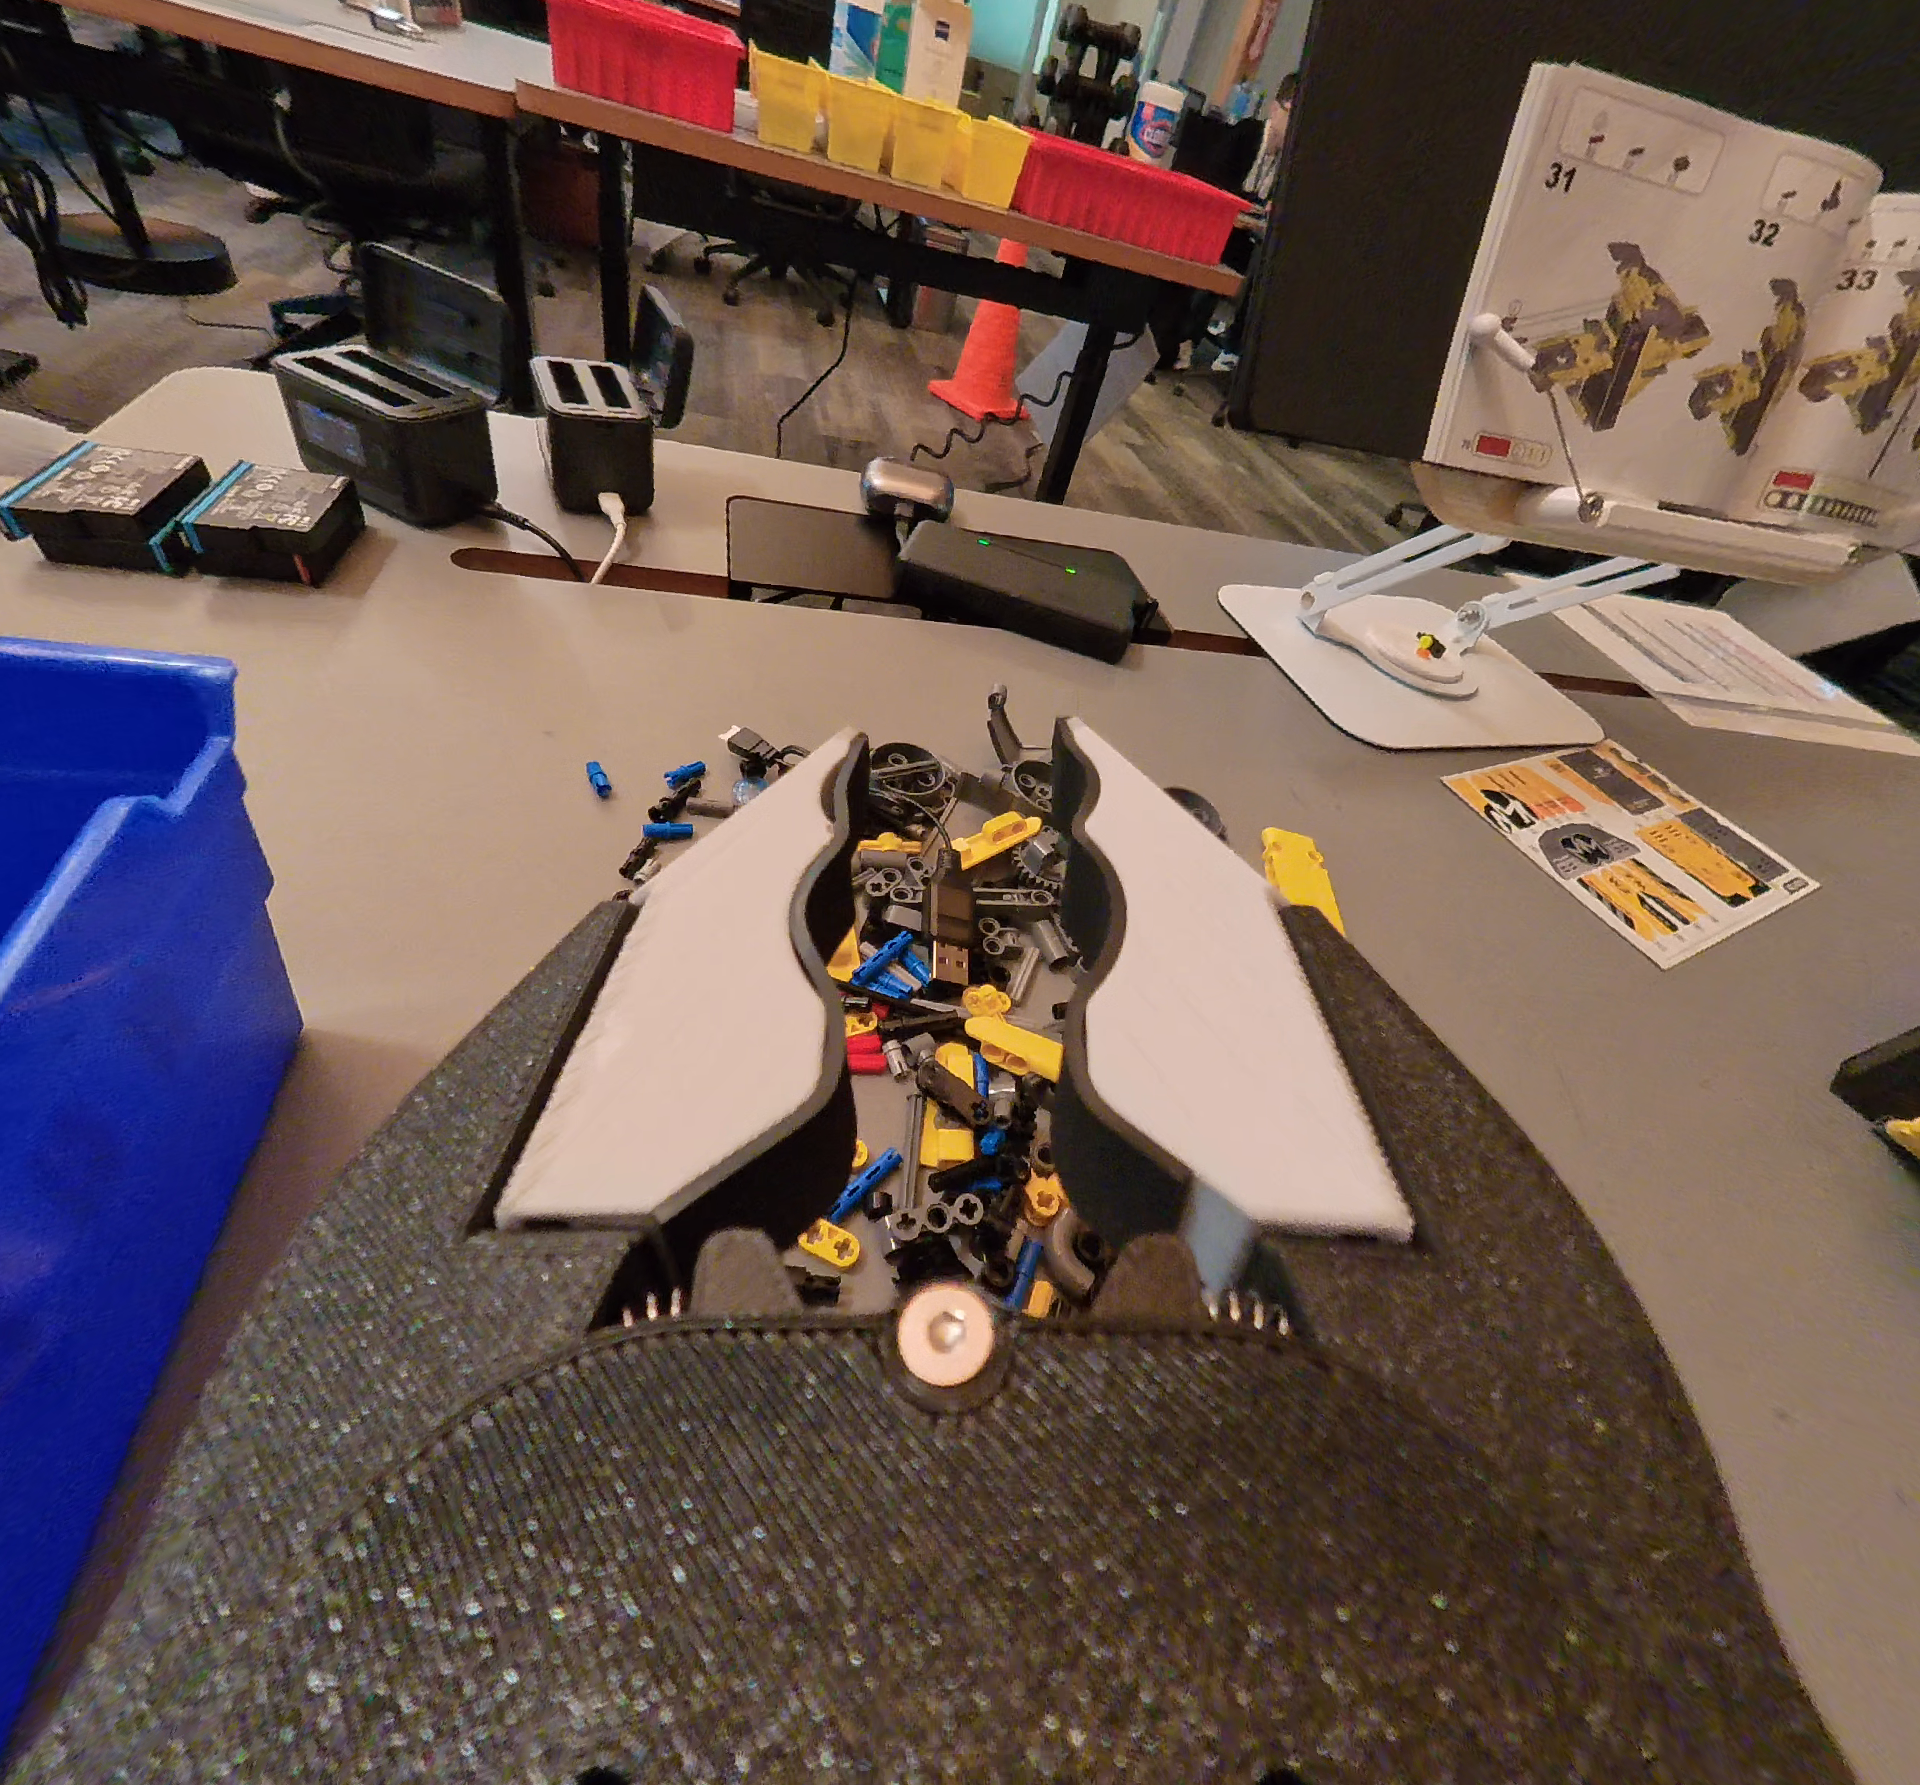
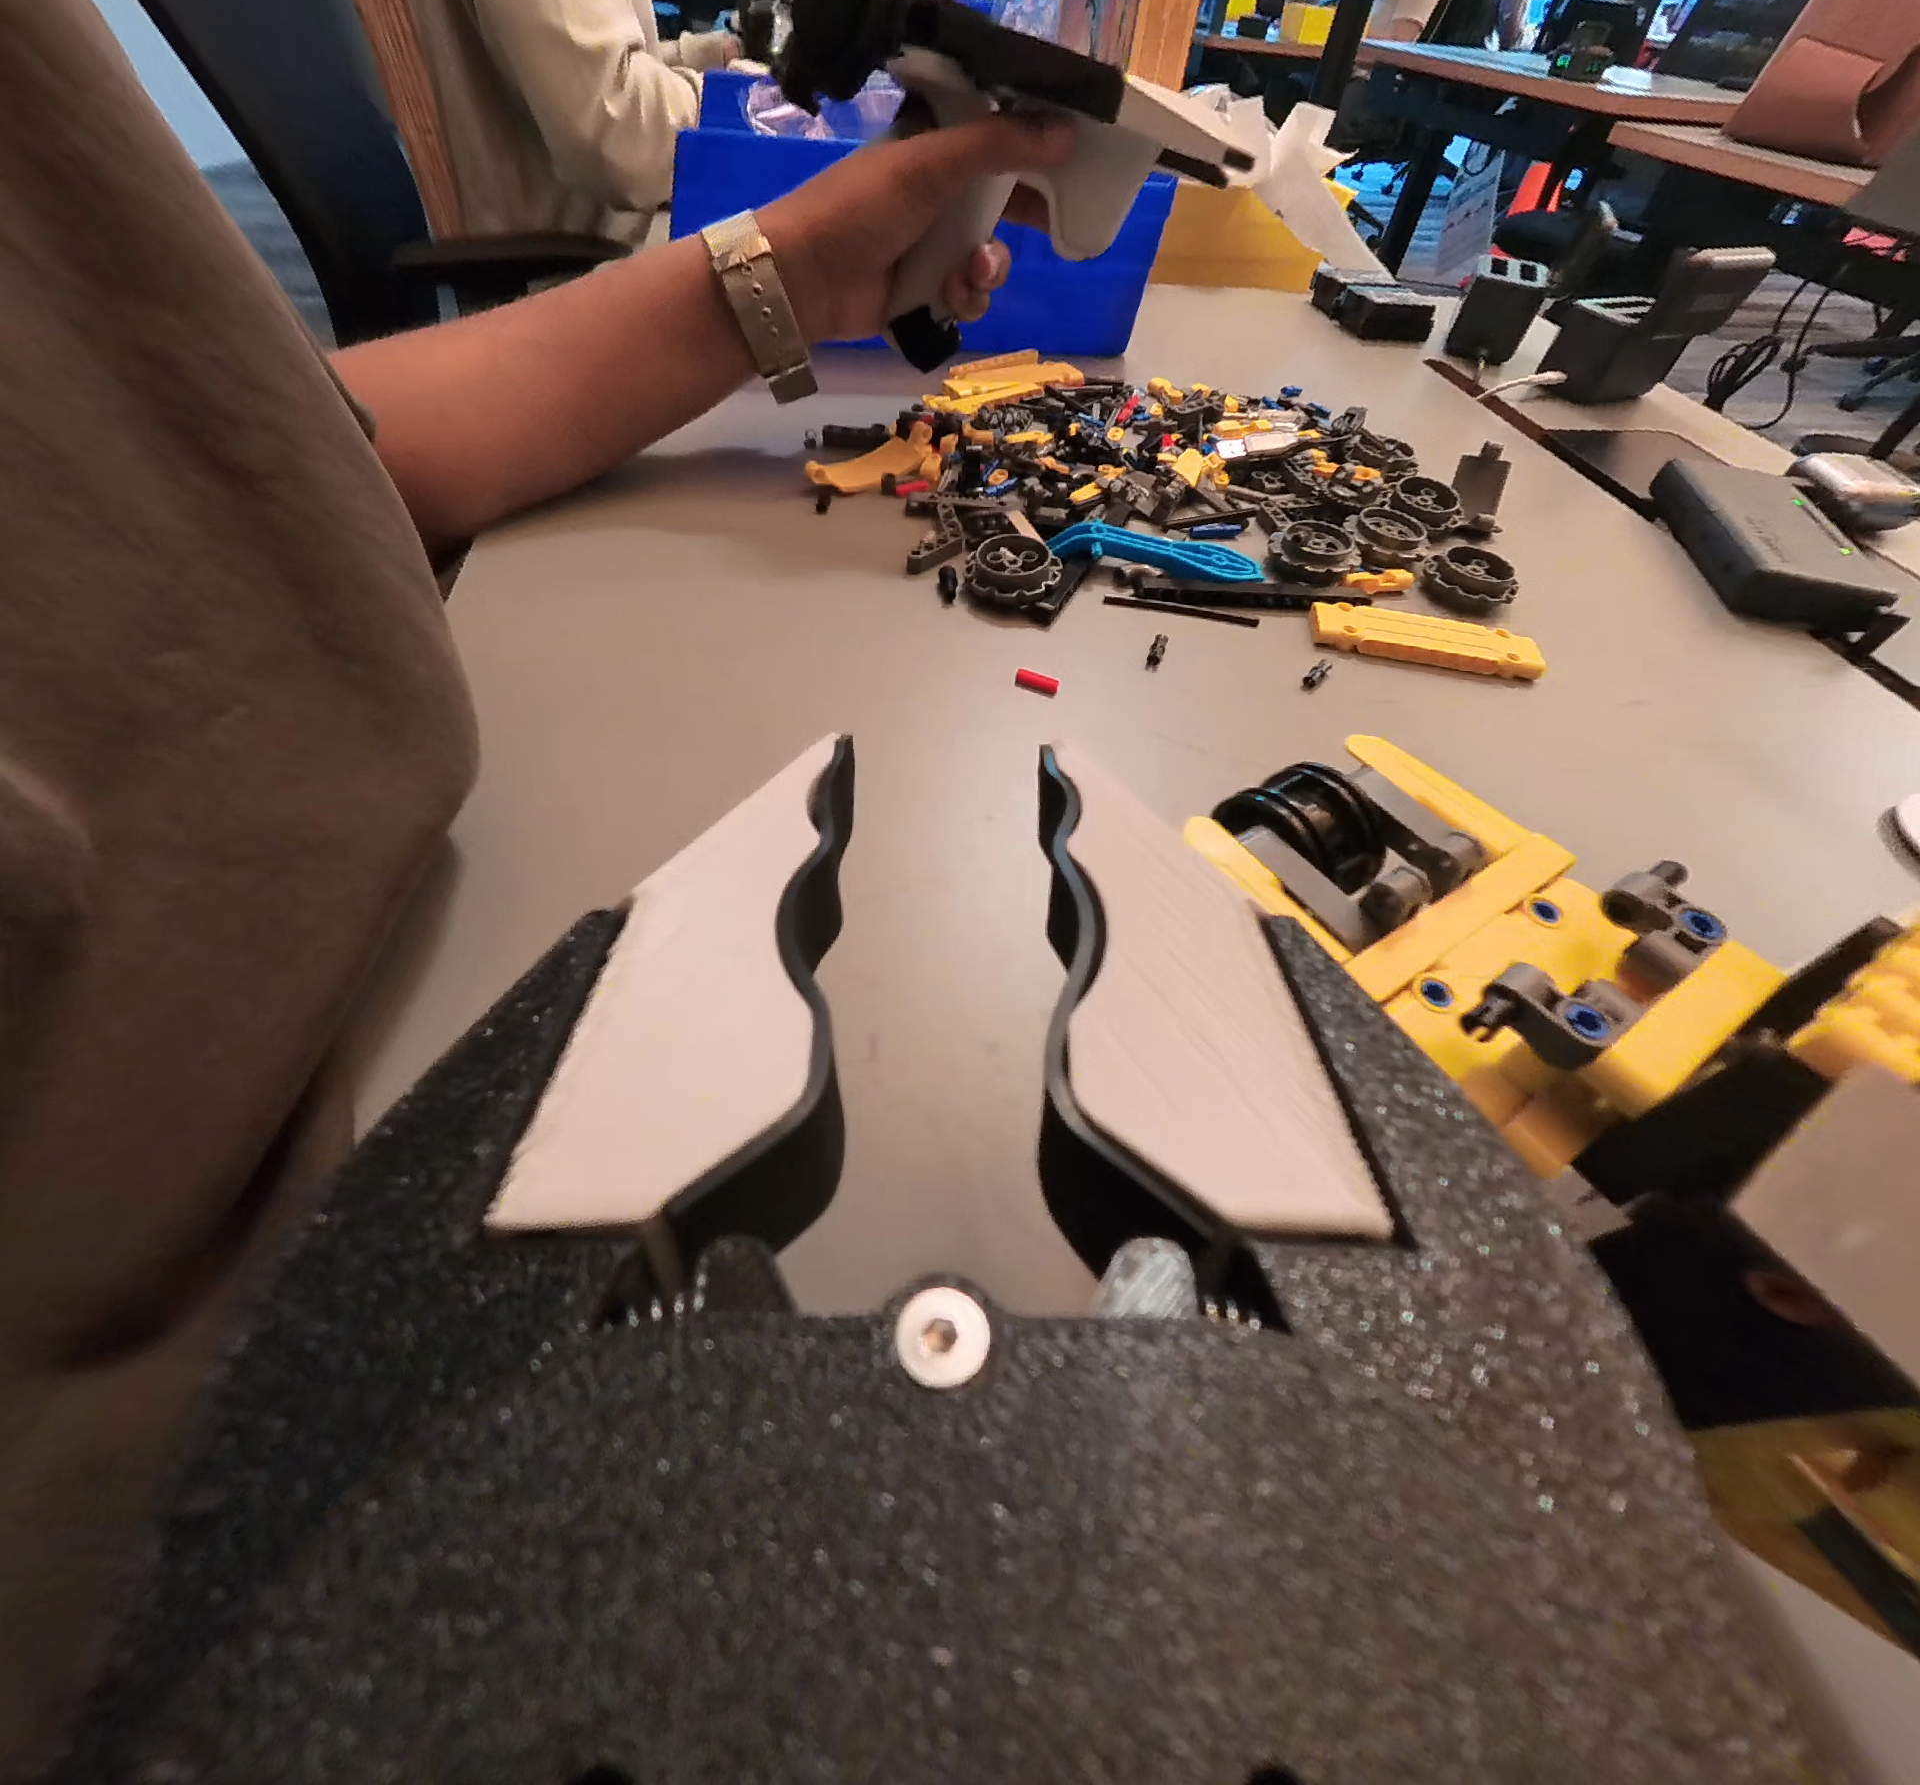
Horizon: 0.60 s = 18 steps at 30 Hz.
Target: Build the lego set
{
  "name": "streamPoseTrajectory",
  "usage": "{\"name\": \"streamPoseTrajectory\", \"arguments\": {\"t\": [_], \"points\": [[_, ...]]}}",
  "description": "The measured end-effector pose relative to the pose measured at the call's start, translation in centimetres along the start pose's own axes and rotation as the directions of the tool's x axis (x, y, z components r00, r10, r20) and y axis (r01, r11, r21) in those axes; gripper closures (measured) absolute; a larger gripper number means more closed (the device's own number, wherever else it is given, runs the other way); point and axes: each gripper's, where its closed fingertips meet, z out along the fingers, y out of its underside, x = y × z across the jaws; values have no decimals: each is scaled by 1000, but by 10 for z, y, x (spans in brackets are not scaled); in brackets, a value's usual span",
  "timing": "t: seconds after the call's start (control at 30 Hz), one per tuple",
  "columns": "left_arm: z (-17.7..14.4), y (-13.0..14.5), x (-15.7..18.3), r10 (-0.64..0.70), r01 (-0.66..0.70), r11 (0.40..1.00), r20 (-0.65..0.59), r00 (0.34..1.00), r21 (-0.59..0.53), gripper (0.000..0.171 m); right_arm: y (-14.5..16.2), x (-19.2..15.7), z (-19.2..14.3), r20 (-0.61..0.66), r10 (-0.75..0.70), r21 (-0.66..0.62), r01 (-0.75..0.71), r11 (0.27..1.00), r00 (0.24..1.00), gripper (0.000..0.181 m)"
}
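A pile of small yellow, black, grey and blue building parts [image 1: 951,1008] lies on the grey table [image 1: 447,800]. My left gripper [image 1: 961,748] is open and empty, held above the pile, which shows between its fingers. In the right wrist view the same pile [image 2: 1164,478] lies farther off, and the left gripper [image 2: 1226,161] hangs above it in a person's hand. My right gripper [image 2: 945,759] is open and empty over bare table. A part-built yellow model [image 2: 1475,935] sits just right of its right finger. A small red pin [image 2: 1036,682] lies ahead.
A blue bin [image 1: 114,1008] stands at the left. An instruction booklet [image 1: 1662,301] rests on a white stand [image 1: 1413,675], with a sticker sheet [image 1: 1626,847] in front. Black chargers and batteries [image 1: 384,426] line the table's far edge. A long yellow beam [image 2: 1423,639] lies by the pile. Some 35 centimetres of space lies between my two pairs of fingers.
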Motion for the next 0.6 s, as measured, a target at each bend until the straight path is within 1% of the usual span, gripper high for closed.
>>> {"name": "streamPoseTrajectory", "arguments": {"t": [0.17,0.23,0.3,0.33,0.37,0.43,0.47,0.5,0.6], "points": [[4,7,5,49,-49,998,8,999,-36,143,2,-1,1,-4,-20,-14,20,1000,1000,146],[8,17,10,84,-82,993,20,996,-79,149,3,-1,1,-10,-32,-24,31,999,999,146],[7,29,26,73,-73,987,-4,997,-144,148,4,0,2,-10,-33,-30,33,999,999,146],[4,35,34,75,-74,981,-2,997,-179,148,4,0,2,-10,-32,-30,32,999,999,146],[-2,42,35,92,-81,974,46,995,-212,149,4,1,1,-12,-33,-30,32,999,999,146],[-16,52,34,166,-129,960,136,977,-250,163,4,3,0,-23,-40,-28,39,999,999,146],[-23,59,37,184,-139,953,150,971,-267,166,3,4,0,-28,-43,-25,43,999,999,145],[-29,67,42,183,-135,947,144,972,-290,167,3,5,-1,-31,-44,-24,43,999,999,145],[-41,96,67,158,-123,915,61,986,-384,170,3,5,-1,-27,-31,-20,31,999,999,145]]}}
